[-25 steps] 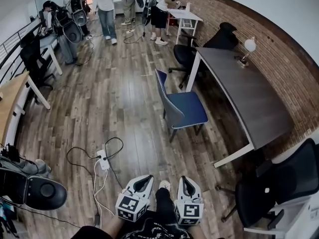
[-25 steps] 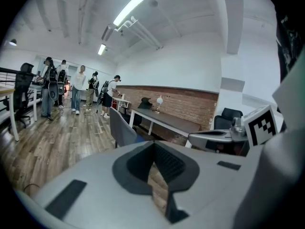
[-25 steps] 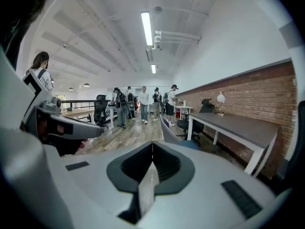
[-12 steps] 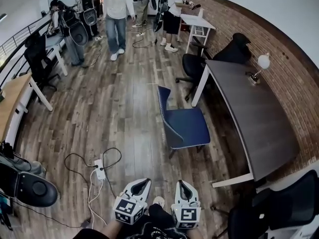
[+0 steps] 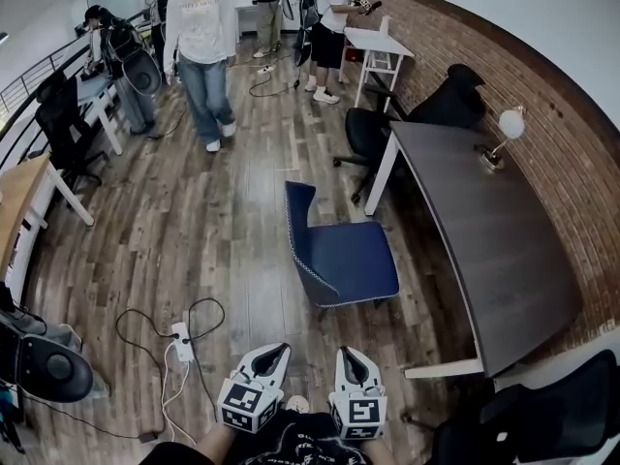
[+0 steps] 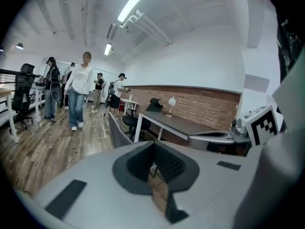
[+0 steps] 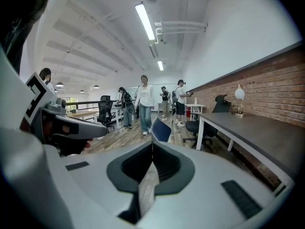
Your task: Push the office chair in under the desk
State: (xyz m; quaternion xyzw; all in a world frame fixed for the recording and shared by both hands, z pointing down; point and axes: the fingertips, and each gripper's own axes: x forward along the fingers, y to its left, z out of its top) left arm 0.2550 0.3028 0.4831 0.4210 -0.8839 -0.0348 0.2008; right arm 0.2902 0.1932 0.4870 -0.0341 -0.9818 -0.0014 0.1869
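Note:
The blue office chair (image 5: 341,255) stands on the wood floor, its seat turned toward the dark-topped desk (image 5: 484,250) on white legs but out from under it. My left gripper (image 5: 278,350) and right gripper (image 5: 345,353) are side by side at the bottom of the head view, both shut and empty, a stretch of floor short of the chair. In the left gripper view the gripper (image 6: 153,143) points past the chair's back (image 6: 117,133) with the desk (image 6: 178,123) to its right. From the right gripper (image 7: 152,143) the chair (image 7: 161,130) shows straight ahead, left of the desk (image 7: 259,132).
A person in a white top (image 5: 201,51) walks on the floor beyond the chair; others stand at the back. A black chair (image 5: 373,129) sits at the desk's far end, another (image 5: 552,419) at its near end. A lamp (image 5: 506,129) is on the desk. A power strip with cables (image 5: 179,337) lies left.
Both grippers, still shut, have moved forward across the floor and the blue chair is closer. The person in white has walked nearer.

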